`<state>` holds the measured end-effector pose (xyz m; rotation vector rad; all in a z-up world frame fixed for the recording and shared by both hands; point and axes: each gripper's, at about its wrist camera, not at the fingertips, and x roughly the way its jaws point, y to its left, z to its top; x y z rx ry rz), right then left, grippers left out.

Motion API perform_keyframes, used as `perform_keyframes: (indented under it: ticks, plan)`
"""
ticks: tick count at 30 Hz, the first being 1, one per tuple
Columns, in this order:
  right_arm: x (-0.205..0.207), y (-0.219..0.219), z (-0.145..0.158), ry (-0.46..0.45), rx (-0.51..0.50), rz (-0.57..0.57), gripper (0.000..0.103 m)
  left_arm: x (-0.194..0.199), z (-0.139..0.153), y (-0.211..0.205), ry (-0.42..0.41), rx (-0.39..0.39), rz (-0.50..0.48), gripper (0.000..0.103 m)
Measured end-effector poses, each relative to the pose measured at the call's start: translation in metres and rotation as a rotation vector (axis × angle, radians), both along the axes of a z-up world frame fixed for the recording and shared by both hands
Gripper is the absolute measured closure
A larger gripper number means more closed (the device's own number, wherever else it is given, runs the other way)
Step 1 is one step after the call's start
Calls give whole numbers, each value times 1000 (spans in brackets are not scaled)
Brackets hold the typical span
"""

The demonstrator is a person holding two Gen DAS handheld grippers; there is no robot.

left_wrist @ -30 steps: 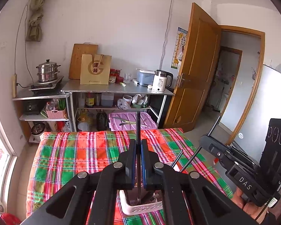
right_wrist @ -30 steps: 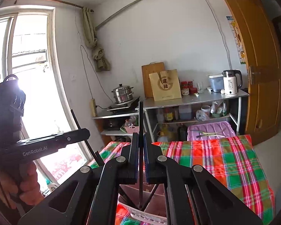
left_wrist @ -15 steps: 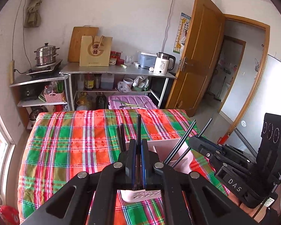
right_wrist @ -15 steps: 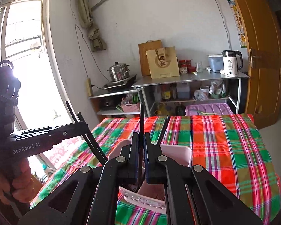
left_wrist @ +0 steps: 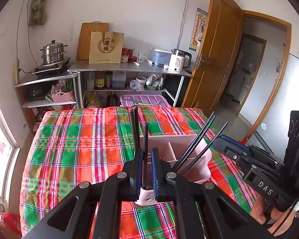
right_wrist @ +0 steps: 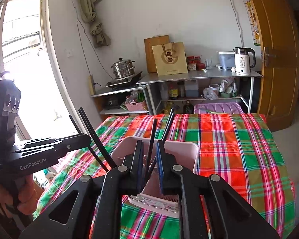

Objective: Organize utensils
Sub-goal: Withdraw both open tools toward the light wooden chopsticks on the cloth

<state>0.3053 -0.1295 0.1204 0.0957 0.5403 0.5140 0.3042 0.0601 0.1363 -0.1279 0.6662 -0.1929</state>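
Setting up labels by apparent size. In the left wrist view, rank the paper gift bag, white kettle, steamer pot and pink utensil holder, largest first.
1. pink utensil holder, nearest the camera, so inflated
2. paper gift bag
3. steamer pot and white kettle look alike; not ranked.

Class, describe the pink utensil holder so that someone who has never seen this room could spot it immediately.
Find the table covered by the red-and-green plaid cloth. Near its front edge stands the pink utensil holder, a pale box split by inner dividers. It is the only container on the cloth, and black chopsticks lean out of it.

White kettle [left_wrist: 178,61] on steel shelf [left_wrist: 129,68]
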Motion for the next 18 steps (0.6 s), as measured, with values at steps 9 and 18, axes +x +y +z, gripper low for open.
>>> perform_keyframes:
  ticks: [9, 18]
  plan:
    - [-51, -30, 15, -62, 17, 0, 89, -66, 10, 8, -86, -3, 23, 89]
    - [-114, -57, 1, -77, -4, 9, 89, -145, -15, 7, -106, 1, 26, 89]
